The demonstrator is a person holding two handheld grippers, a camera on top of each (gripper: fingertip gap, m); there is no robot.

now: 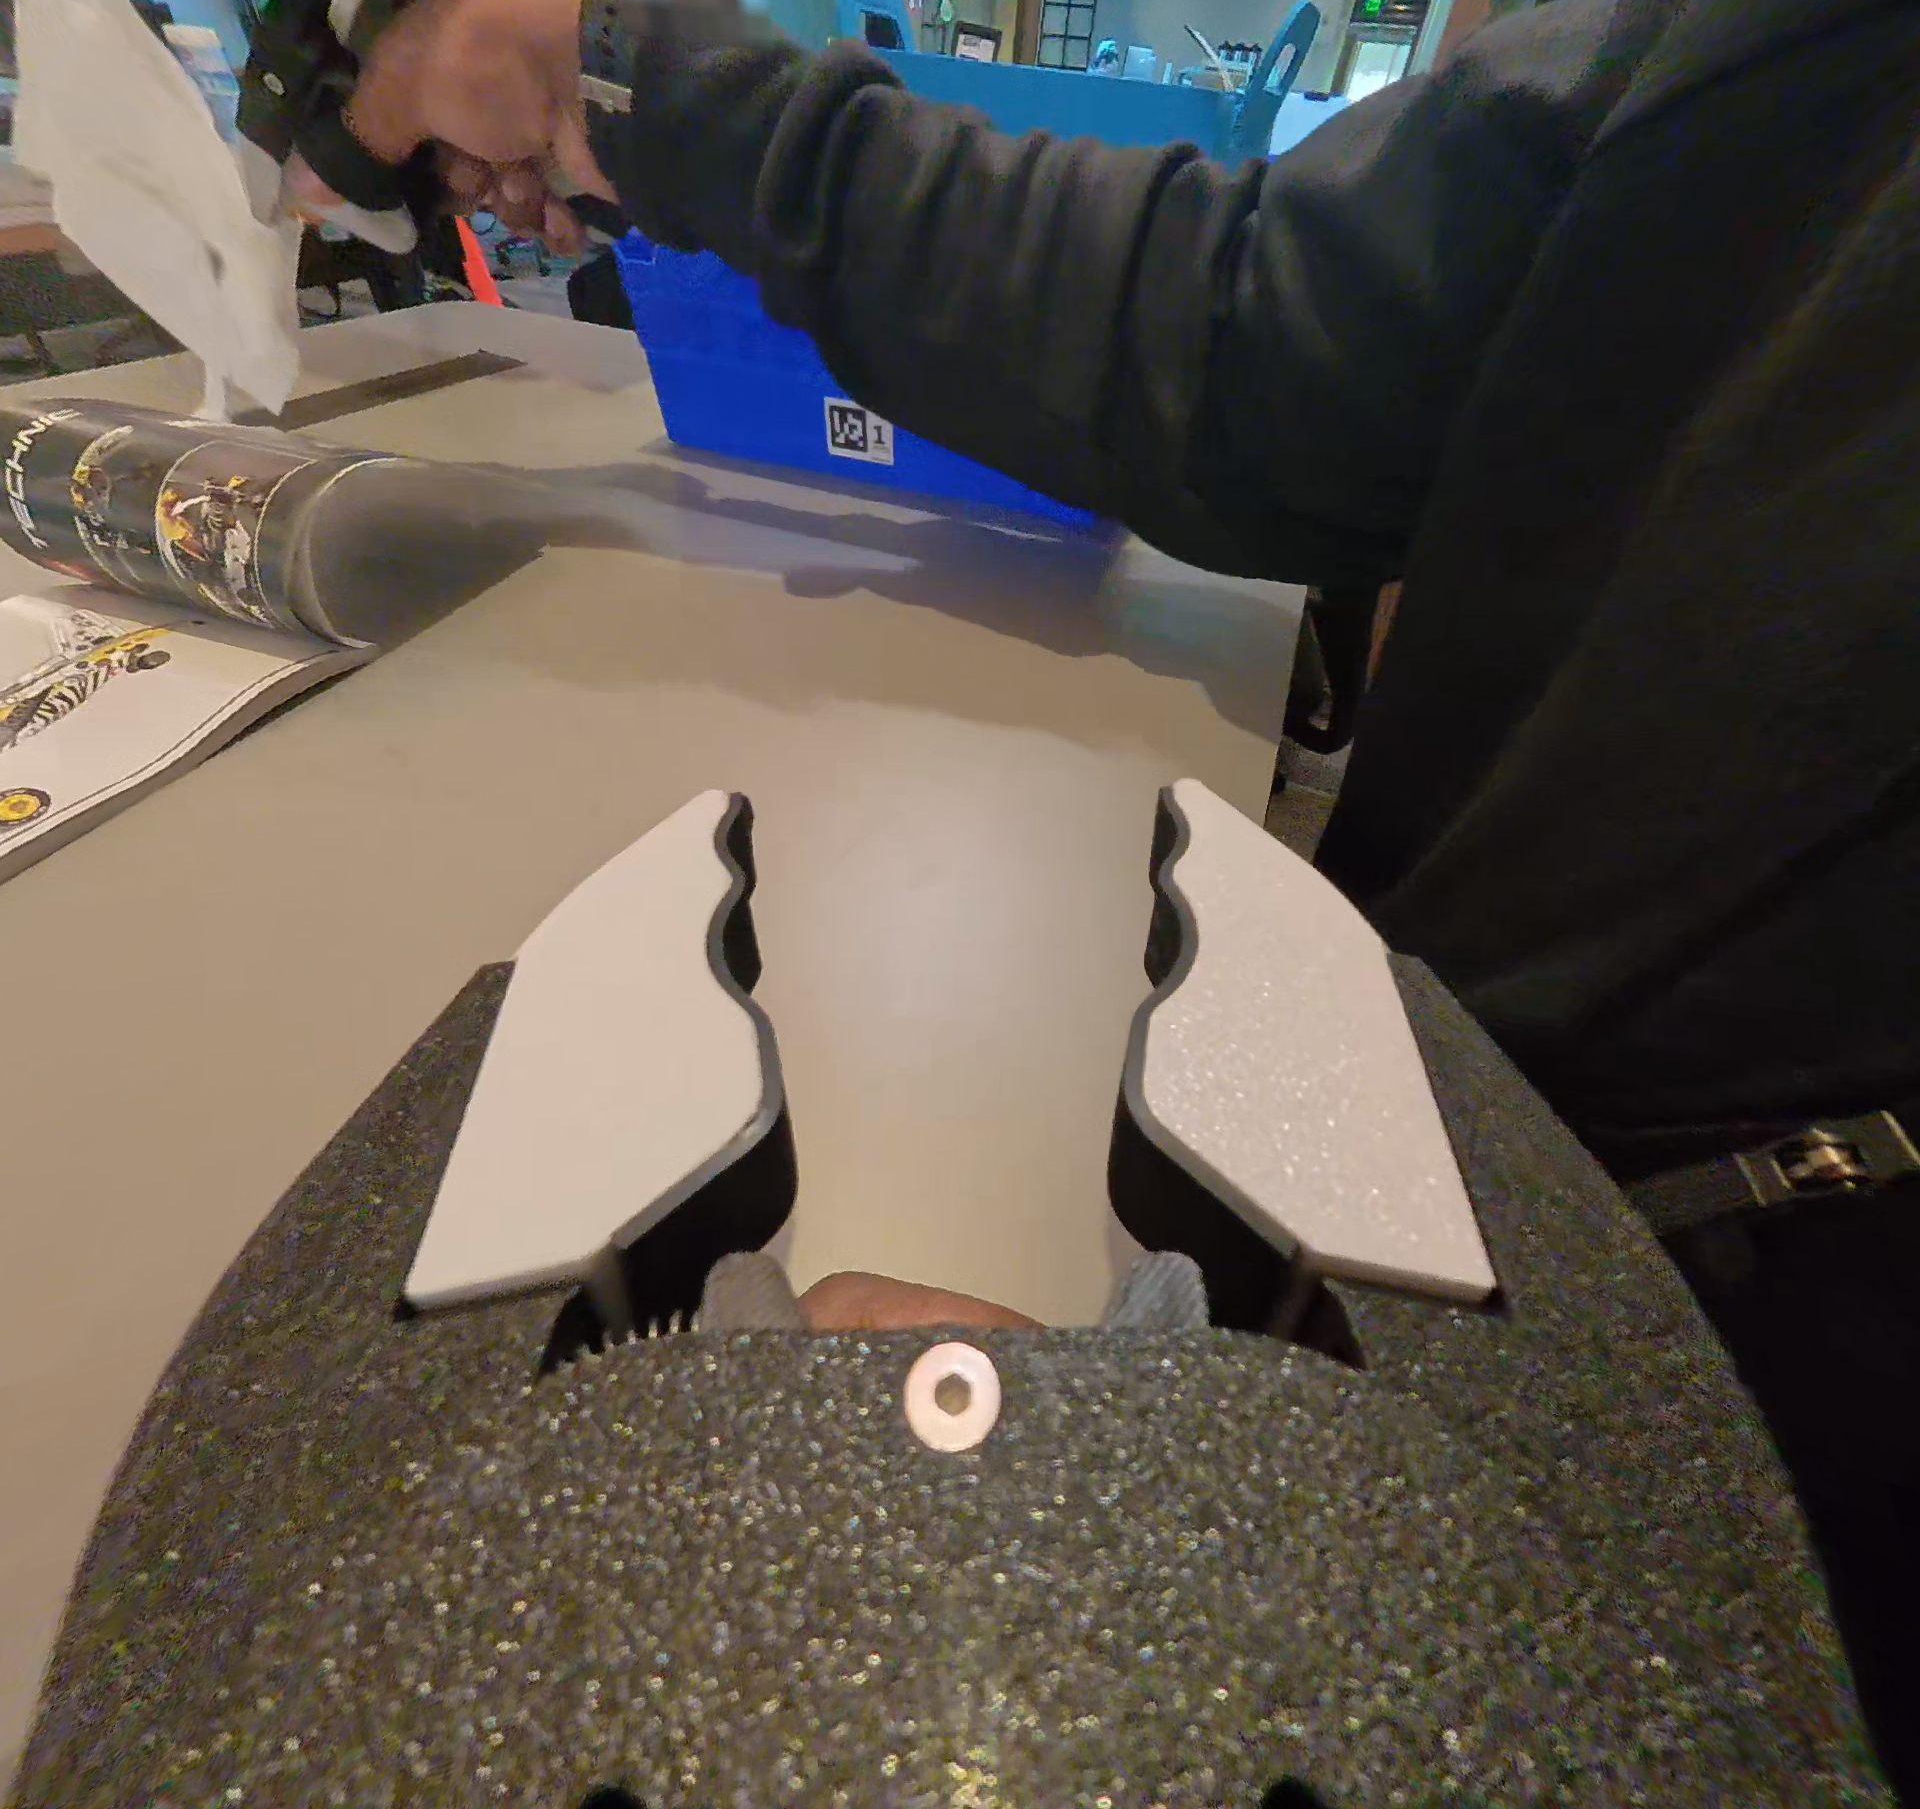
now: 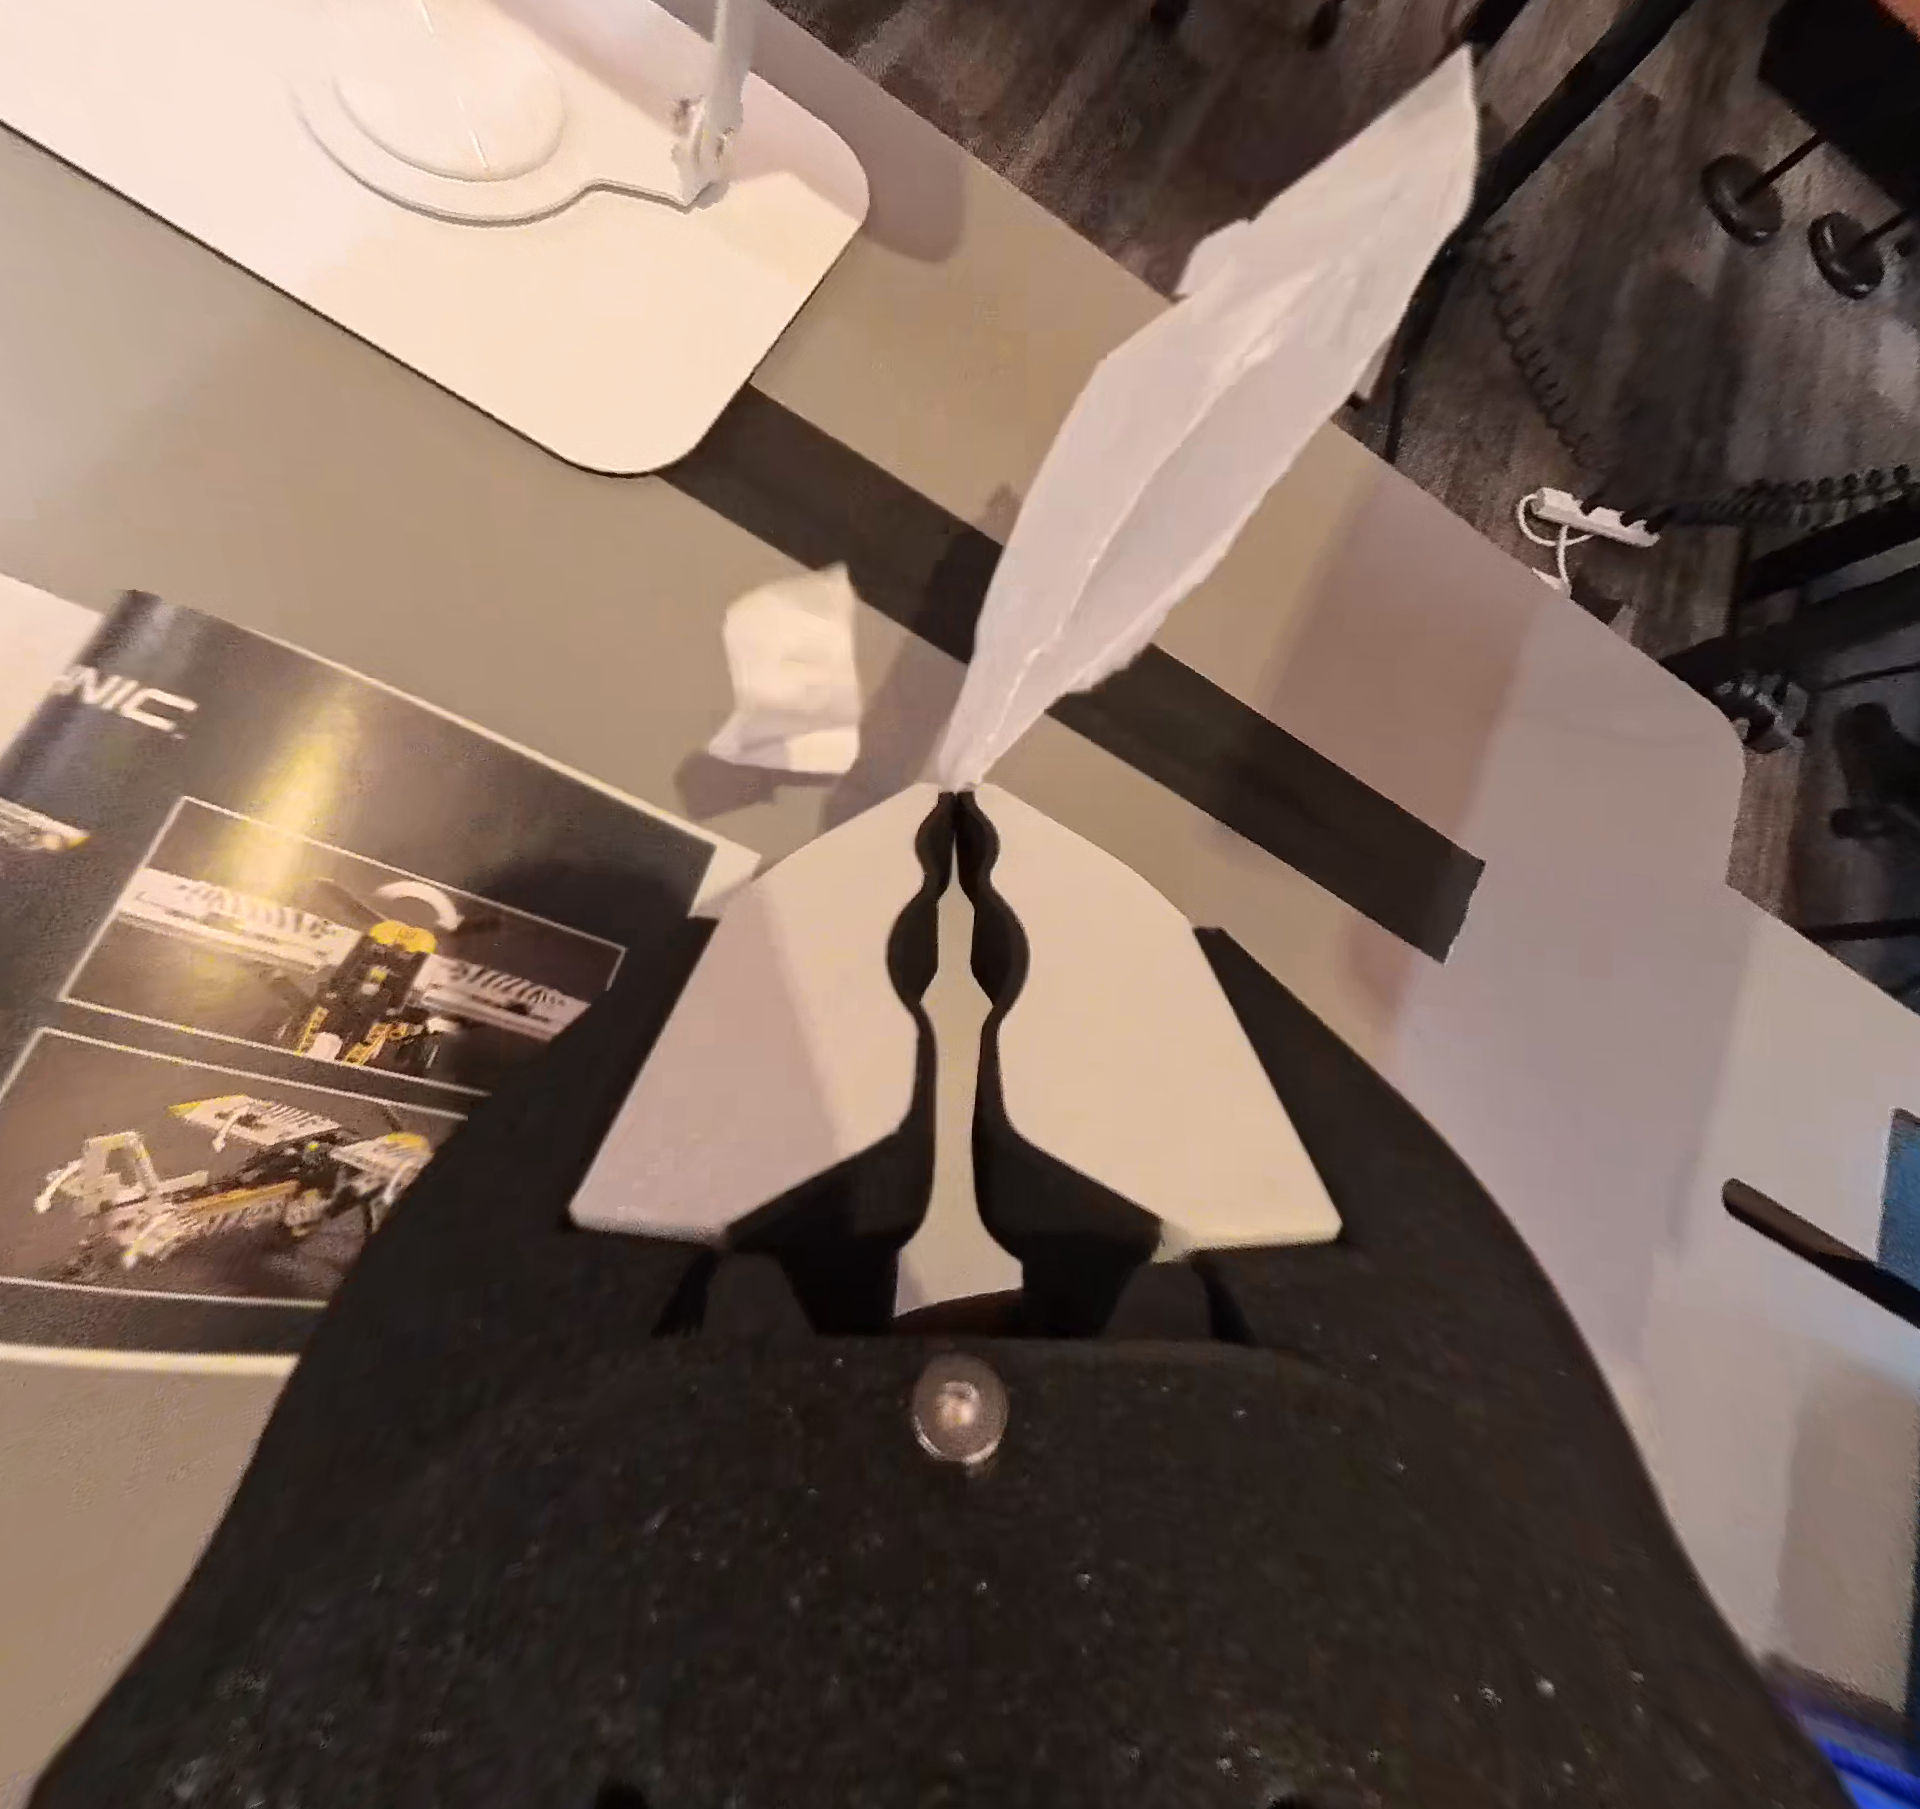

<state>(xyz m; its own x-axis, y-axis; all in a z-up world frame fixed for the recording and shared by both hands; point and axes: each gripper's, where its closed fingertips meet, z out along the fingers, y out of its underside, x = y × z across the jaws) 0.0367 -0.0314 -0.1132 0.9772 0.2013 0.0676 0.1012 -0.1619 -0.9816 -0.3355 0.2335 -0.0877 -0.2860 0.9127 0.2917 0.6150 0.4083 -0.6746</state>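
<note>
While the left tool (image 1: 951, 814) hovers wide and empty over the bare surface (image 1: 623, 720), the right tool (image 2: 958, 803) pinches a white tissue (image 2: 1195, 429) at its tips; the tissue trails straight ahead, lifted above the booklet (image 2: 260, 928) and a crumpled tissue (image 2: 795, 668).

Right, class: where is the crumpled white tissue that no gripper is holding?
In the right wrist view the crumpled white tissue lies on the table, beside the black strip, just beyond the booklet.
</note>
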